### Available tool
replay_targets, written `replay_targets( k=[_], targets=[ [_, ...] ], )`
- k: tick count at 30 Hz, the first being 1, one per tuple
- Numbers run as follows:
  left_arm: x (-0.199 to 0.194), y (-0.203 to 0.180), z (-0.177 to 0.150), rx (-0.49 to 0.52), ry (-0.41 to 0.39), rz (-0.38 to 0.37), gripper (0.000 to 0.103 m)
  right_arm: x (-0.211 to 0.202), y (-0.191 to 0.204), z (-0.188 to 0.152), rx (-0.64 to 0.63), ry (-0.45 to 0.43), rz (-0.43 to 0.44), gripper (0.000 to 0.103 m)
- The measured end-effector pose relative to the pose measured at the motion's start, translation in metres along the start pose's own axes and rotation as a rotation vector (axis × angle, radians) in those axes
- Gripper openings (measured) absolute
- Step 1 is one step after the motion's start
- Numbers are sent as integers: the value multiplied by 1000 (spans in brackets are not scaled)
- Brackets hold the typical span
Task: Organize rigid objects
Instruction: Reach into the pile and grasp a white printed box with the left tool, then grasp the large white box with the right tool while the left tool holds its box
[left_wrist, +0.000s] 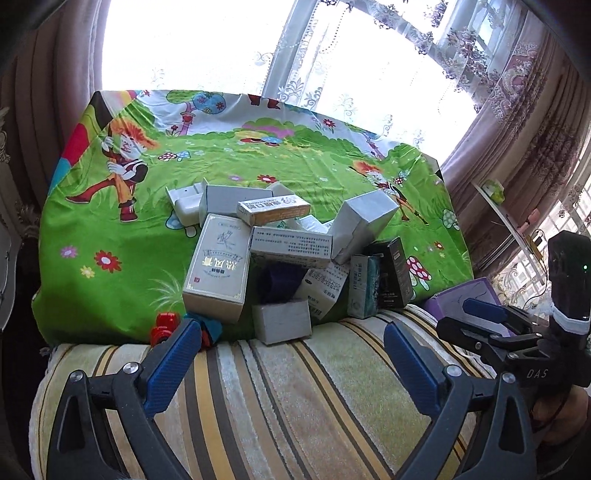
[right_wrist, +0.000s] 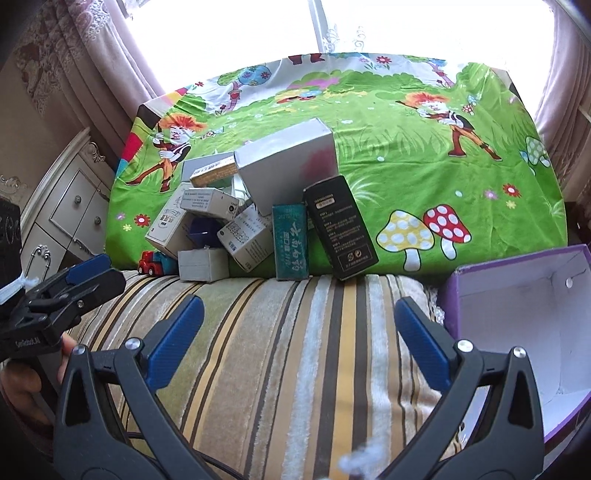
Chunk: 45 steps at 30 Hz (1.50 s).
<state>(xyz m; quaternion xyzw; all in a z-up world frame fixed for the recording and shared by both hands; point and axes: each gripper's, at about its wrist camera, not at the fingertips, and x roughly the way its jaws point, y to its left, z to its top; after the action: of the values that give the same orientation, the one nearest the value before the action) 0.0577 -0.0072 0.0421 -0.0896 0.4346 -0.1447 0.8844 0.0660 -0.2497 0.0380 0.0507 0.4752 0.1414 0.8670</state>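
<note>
My right hand-held gripper (right_wrist: 299, 332) hovers with blue fingers spread wide over the striped plush blanket (right_wrist: 288, 369). Ahead, cardboard boxes lie heaped on the green cartoon sheet (right_wrist: 424, 155); a black box (right_wrist: 340, 232) leans beside a teal box (right_wrist: 291, 242). An open purple box (right_wrist: 517, 325) sits at my right.

The striped blanket (right_wrist: 280, 332) lies bare before both tongs, giving open passage. Ahead, the box pile (left_wrist: 280, 254) blocks the way; the purple box (right_wrist: 524, 317) bounds the right side.
</note>
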Motion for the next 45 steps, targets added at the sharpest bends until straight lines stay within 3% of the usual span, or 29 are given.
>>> replay_targets(
  k=[13,27,31,38,45],
  targets=[
    [58,-4,48,74,67,-6,103,12,-2,39,-163,-73,-22,103],
    [91,6,54,47,119,-38,103,35,4,59,-285,-98,-25,103],
    [94,1,54,84,119,-31,102,37,2,62,-287,-105,-24,103],
    [95,-3,54,114,111,-14,77,42,-2,64,-272,-101,-18,103],
    [85,2,49,92,79,-21,76,45,8,69,-299,-109,-5,103]
  ],
)
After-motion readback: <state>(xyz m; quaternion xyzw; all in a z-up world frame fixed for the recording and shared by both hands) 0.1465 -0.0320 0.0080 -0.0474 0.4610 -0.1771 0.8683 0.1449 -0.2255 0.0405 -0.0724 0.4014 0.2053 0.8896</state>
